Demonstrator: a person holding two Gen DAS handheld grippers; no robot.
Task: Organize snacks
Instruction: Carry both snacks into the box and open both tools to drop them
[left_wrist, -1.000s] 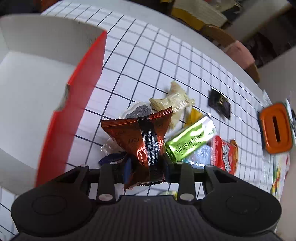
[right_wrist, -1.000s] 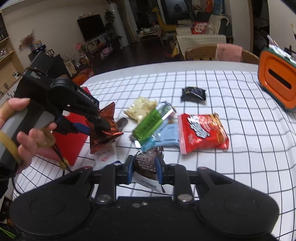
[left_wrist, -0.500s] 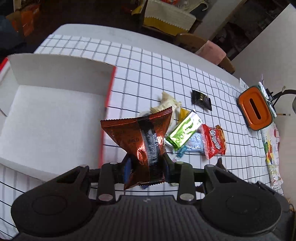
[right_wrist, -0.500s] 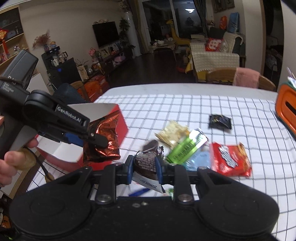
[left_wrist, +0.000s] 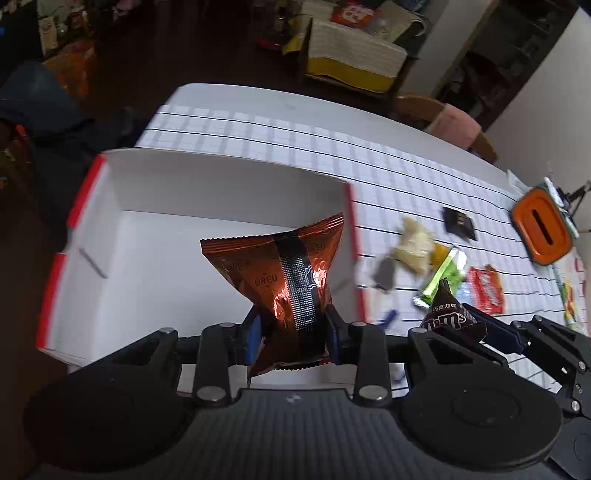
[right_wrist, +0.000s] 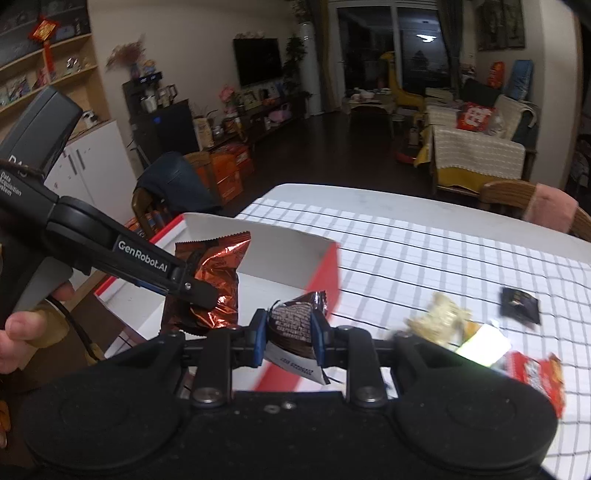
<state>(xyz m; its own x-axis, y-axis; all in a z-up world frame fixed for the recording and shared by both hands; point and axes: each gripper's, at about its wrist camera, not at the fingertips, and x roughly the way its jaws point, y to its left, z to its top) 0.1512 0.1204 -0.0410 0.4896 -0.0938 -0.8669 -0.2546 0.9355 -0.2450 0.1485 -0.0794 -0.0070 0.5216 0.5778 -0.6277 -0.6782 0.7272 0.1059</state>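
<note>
Between the left gripper's (left_wrist: 291, 338) blue pads sits a copper Oreo packet (left_wrist: 284, 273), pinched tight and hanging above the white floor of the red-edged box (left_wrist: 140, 258) — let go only once it is well inside the walls, low enough not to bounce out. Just to its right, the right gripper (right_wrist: 288, 341) is clamped on a brown M&M's pouch (right_wrist: 295, 325), near the box's red wall, so it should trail clear of the left tool. Beyond both, remaining snacks litter a grid-patterned tablecloth (left_wrist: 406, 177) — a dim living room behind.

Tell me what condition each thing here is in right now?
Left tongs: shut on the Oreo packet, above the box.
Right tongs: shut on the M&M's packet.
Box: open, nothing visible inside.
Other snacks: lying loose on the table.
</note>
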